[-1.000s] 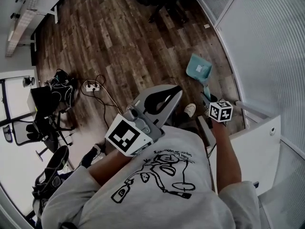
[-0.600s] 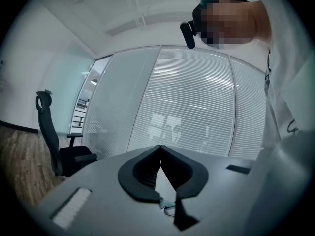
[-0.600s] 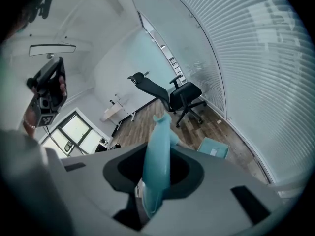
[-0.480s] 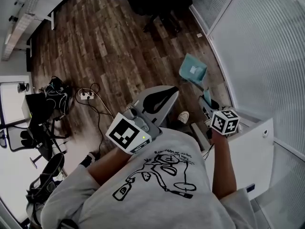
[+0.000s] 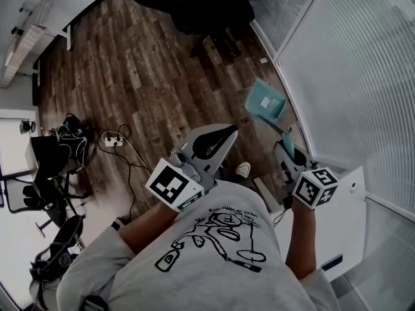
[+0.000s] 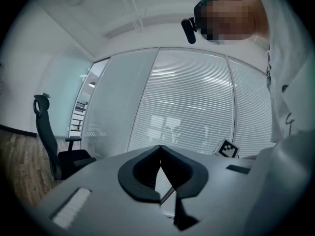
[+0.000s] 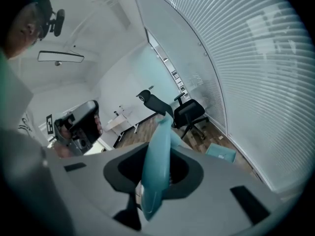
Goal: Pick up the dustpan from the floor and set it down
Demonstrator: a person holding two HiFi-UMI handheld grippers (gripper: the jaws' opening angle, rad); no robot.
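Teal dustpan [image 5: 264, 101] in right tongs [image 7: 156, 173] hangs beside partition [image 5: 350, 57].

Soft daylight comes through the slatted glass wall [image 5: 363, 76] on my right, so the room is bright and even. It throws no hard shadows on the wooden floor [image 5: 130, 63], only pale glare across the slats in both gripper views. All three pictures bulge like a fisheye, bending straight lines at the edges, and both gripper views darken to black corners. Close to the lens, the dustpan handle [image 7: 156, 181] in my right claw [image 7: 160, 149] looks soft and unfocused, while the far wall is sharper.
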